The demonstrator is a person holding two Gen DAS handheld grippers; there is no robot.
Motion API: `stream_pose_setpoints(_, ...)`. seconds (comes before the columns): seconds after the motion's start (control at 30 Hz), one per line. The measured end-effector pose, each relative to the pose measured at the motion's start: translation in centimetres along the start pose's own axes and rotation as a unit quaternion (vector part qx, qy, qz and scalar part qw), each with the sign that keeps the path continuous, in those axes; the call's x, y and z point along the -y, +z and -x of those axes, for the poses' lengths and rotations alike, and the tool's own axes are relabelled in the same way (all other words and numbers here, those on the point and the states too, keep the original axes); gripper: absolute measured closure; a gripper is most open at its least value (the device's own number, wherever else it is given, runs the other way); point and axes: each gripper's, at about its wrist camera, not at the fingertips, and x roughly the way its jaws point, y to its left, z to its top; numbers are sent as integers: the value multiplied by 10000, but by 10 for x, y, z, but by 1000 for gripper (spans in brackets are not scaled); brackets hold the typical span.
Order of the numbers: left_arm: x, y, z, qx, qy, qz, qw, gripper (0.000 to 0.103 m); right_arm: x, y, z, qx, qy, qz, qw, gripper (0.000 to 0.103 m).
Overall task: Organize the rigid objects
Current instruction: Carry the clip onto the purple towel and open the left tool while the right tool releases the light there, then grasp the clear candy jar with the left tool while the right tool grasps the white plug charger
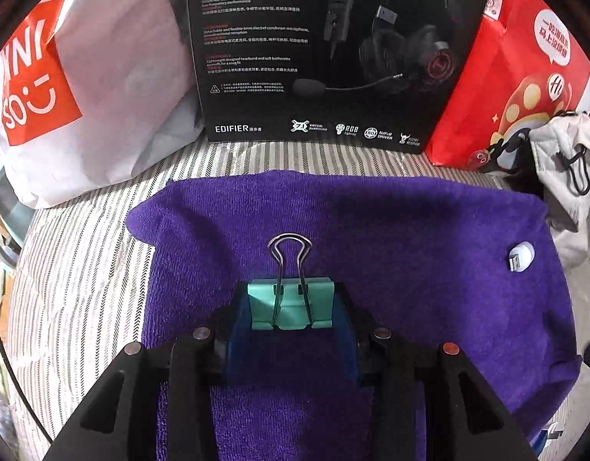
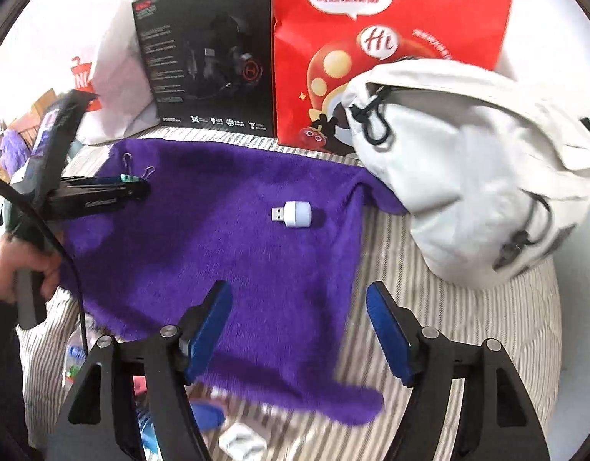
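Note:
A mint-green binder clip with wire handles sits between the blue pads of my left gripper, which is shut on it above the purple towel. From the right wrist view the same clip shows at the left gripper's tip, with a hand on that gripper's handle. A small white USB plug light lies on the towel; it also appears at the towel's right edge. My right gripper is open over the towel's near edge, holding nothing.
A black headset box, a red paper bag and a white shopping bag stand along the back. A white drawstring backpack lies at the right on the striped cover. Small items lie near the front edge.

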Motion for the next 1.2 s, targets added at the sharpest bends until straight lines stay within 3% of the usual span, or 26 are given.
stream_pose_setpoints(0.17, 5, -3, 0, -34, 156, -106, 9998, 62, 5, -18, 22, 99, 72, -161, 9998, 31)
stream_pose_setpoints(0.2, 6, -4, 0, -59, 156, -100, 9998, 57, 7, -23, 27, 96, 75, -208, 9997, 31)
stream_pose_setpoints(0.3, 7, -6, -1, -233, 279, -85, 9993, 28, 14, -37, 38, 118, 60, -412, 9991, 30)
stream_pose_setpoints(0.5, 10, -25, 19, -201, 62, 31, 9998, 28, 28, -61, 63, 156, 52, -719, 9973, 30)
stream_pose_setpoints(0.63, 15, -47, 60, 19, -65, -31, 10000, 28, 27, -76, 82, 250, -48, -743, 9969, 24)
stream_pose_setpoints(0.9, 27, -117, 114, -106, -622, -57, 9980, 28, 19, -106, 104, 241, -107, -831, 9962, 24)
stream_pose_setpoints(1.0, 38, -138, 110, -269, -775, -71, 9966, 28, 13, -114, 110, 228, -151, -762, 9967, 24)
stream_pose_setpoints(1.2, 45, -157, 85, -514, -367, -389, 9972, 28, 3, -127, 116, 209, -178, -691, 9972, 24)
